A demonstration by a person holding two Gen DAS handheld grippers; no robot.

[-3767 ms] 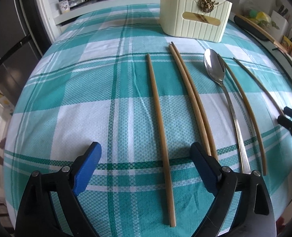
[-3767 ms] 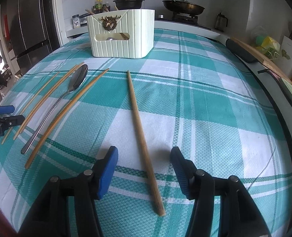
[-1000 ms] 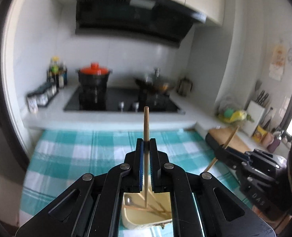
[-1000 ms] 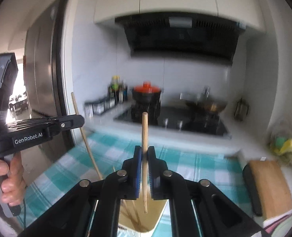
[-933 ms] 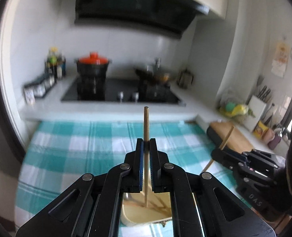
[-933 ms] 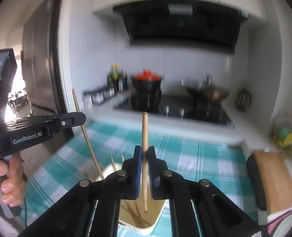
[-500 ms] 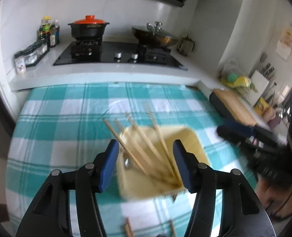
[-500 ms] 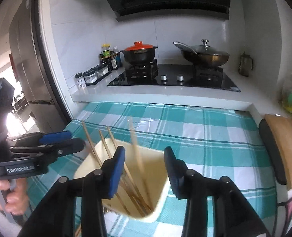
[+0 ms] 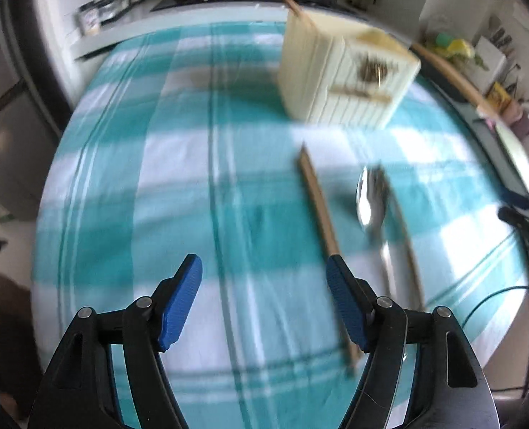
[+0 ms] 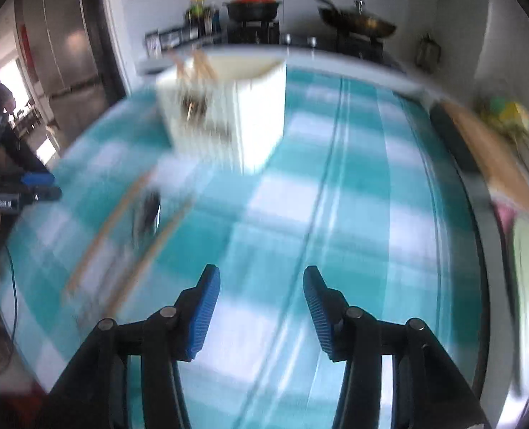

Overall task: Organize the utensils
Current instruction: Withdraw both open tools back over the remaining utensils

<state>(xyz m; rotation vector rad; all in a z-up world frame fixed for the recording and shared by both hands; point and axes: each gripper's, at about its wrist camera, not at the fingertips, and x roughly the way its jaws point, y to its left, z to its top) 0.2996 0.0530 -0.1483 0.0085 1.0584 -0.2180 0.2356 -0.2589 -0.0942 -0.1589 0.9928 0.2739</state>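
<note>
Both views are motion-blurred. The cream utensil holder (image 9: 343, 78) stands at the far side of the checked tablecloth and has chopsticks (image 10: 196, 64) sticking out of it. It also shows in the right wrist view (image 10: 243, 114). On the cloth lie a chopstick (image 9: 318, 203), a metal spoon (image 9: 373, 200) and another chopstick (image 9: 407, 246) to its right. My left gripper (image 9: 264, 300) is open and empty above the cloth, its right finger over the near chopstick. My right gripper (image 10: 261, 311) is open and empty. The spoon (image 10: 148, 211) lies between two chopsticks (image 10: 103, 239) to its left.
The teal and white checked tablecloth (image 9: 193, 178) covers the table. A wooden cutting board (image 10: 486, 150) lies at the right edge. A stove with a pot (image 10: 252, 7) and a pan (image 10: 357, 21) stands behind the table. A fridge (image 10: 68, 46) is at the left.
Both grippers let their chopsticks drop into the holder and opened. Both have since swung down and back from the holder toward the utensils on the cloth.
</note>
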